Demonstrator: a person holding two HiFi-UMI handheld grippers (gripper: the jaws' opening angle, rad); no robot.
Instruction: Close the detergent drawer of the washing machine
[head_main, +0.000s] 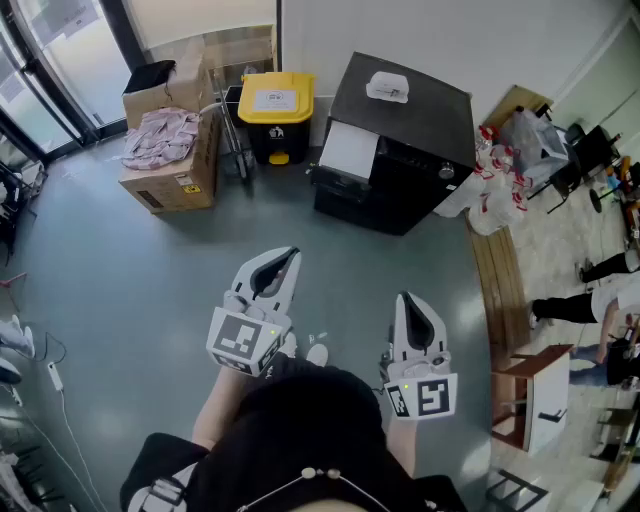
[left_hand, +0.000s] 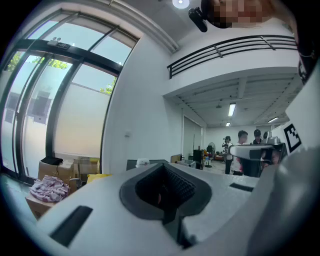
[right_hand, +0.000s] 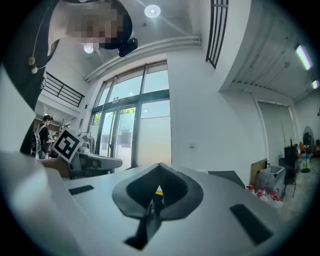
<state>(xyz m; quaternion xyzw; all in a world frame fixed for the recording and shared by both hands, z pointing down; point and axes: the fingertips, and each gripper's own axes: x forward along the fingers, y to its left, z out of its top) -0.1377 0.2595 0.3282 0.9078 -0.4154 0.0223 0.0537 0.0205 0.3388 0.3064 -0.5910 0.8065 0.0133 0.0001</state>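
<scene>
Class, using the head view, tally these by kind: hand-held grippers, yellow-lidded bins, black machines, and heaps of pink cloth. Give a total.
Grippers: 2 (left gripper, right gripper)
Yellow-lidded bin: 1
Black machine: 1
Heap of pink cloth: 1
Total: 5

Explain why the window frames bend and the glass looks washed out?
Left gripper view: wide-angle lens bows the window frames, daylight bleaches the glass, corners go black. Right gripper view: same bowing and glare. Head view: evenly lit, only mildly curved.
</scene>
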